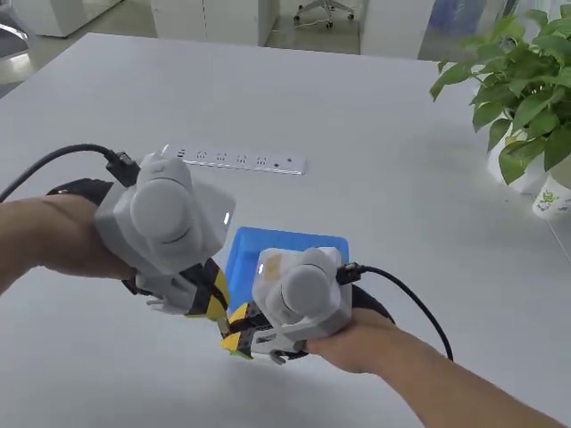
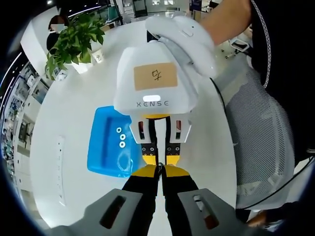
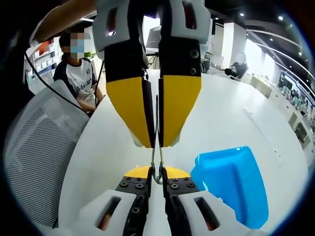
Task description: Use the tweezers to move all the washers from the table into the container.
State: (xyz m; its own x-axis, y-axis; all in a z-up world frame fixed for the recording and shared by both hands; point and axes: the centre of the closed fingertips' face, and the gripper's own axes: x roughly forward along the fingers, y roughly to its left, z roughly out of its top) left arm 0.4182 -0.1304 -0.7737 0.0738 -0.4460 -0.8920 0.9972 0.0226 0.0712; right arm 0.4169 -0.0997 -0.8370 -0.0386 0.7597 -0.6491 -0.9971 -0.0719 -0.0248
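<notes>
The jaws of the left gripper (image 3: 155, 143) and of the right gripper (image 3: 156, 174) meet tip to tip, both clenched on the thin metal tweezers (image 3: 156, 161). Just beside them, the blue rectangular plastic container (image 2: 101, 147) stands on the white counter (image 1: 375, 116), with three small white washers (image 2: 121, 137) inside.

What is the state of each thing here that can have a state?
Tweezers: held in the air, gripped from both ends.
Left hand-held gripper: shut on the tweezers.
Right hand-held gripper: shut on the tweezers, facing the left one.
Container: upright, open at the top.
Washers: three, lying inside the container.
</notes>
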